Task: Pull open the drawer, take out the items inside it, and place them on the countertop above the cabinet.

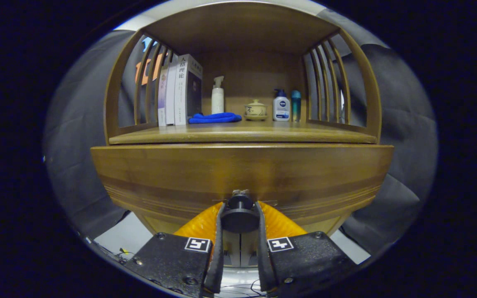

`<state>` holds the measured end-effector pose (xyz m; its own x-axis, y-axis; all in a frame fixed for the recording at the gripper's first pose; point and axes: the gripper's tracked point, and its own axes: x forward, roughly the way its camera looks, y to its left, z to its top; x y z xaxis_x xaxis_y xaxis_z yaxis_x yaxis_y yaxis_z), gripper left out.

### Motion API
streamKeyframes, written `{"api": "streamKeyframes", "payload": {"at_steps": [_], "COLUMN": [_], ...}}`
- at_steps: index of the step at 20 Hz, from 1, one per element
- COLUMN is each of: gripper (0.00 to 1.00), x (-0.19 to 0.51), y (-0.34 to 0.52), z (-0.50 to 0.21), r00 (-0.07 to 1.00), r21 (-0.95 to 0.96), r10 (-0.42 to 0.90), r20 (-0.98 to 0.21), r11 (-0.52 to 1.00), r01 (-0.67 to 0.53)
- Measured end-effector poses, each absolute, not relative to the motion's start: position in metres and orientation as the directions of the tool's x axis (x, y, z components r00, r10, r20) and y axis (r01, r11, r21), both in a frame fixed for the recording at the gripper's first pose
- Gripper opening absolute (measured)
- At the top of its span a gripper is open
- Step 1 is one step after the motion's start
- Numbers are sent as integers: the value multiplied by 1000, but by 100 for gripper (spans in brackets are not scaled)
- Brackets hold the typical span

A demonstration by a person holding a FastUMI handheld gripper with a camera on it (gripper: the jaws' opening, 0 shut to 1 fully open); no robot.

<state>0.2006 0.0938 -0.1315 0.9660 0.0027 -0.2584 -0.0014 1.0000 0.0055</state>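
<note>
wooden cabinet [242, 174], tool [239, 215] gripping one knob [239, 211]

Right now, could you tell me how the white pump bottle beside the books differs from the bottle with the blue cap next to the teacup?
The white pump bottle is taller and slimmer, white all over, standing behind the blue cloth. The blue-capped bottle is shorter and wider, with a blue label, right of the lidded teacup. Both stand upright on the countertop, beyond the gripper, whose fingers close on the drawer knob.
</note>
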Motion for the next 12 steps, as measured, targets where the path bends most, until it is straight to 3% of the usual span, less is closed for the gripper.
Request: {"api": "streamKeyframes", "payload": {"at_steps": [12], "gripper": [37], "x": [124], "y": [90], "z": [-136], "r00": [963], "r21": [15], "r10": [21], "r20": [-269], "r11": [1000], "r01": [-18]}}
